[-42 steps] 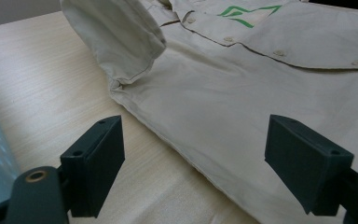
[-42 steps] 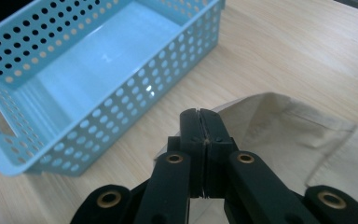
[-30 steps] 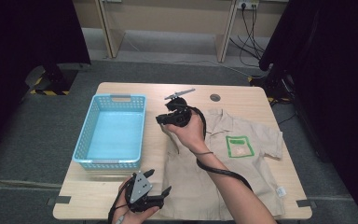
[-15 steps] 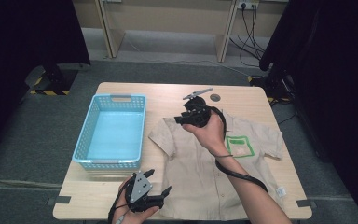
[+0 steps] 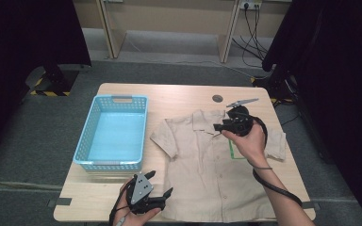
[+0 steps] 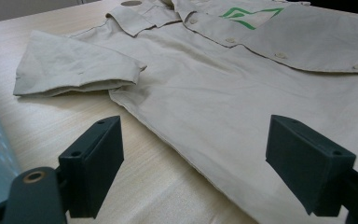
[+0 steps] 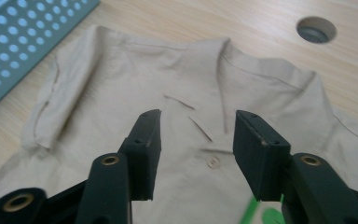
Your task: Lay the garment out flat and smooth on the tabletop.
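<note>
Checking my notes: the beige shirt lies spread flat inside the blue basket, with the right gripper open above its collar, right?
Not quite. The shirt lies on the table beside the blue basket, as the high view shows. The right gripper is indeed open above the collar.

No readable text anywhere (the shirt (image 6: 242, 93) bears just a green outlined emblem (image 6: 249, 15), wordless).

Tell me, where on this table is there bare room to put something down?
Bare wood runs along the far edge of the table, between the basket and the round hole. A small patch lies at the near left corner, in front of the basket, beside the left gripper. The basket is empty too. The shirt covers the right half, under the right gripper.
</note>
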Demonstrator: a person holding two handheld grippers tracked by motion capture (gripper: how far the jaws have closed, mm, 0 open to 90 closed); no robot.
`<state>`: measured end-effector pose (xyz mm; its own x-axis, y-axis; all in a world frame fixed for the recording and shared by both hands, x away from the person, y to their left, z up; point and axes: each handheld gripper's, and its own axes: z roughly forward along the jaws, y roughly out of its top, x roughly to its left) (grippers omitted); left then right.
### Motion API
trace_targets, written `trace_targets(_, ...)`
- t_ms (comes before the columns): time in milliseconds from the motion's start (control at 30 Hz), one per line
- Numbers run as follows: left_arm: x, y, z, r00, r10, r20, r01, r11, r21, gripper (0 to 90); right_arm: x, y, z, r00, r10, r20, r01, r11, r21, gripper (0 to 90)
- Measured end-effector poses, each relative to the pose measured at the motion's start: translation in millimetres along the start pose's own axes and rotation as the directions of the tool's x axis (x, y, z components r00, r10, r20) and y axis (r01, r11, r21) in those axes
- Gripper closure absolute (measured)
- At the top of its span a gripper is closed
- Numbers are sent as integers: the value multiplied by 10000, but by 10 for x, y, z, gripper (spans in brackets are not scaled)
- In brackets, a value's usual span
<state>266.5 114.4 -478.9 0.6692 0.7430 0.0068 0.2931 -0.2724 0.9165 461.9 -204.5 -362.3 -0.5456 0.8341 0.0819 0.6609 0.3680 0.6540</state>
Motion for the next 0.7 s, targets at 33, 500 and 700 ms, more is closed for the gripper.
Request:
trace_targets(33,0,0,0,10000,4,-4,-4,10000,-4,181,-43,-34,-19,9999,100,26,-100,9999,38,508)
trace_targets(500,8,4,9,9999,-130,-55,130,9999,26,171,-657,-613,-232,9876,1212,1002,-1273,9902,569,449)
trace_targets(700,7,3,4,9999,-150,-52,150,9999,4,170,-870,-818,-379,9753,1796,1289,-1868,9813,461,447)
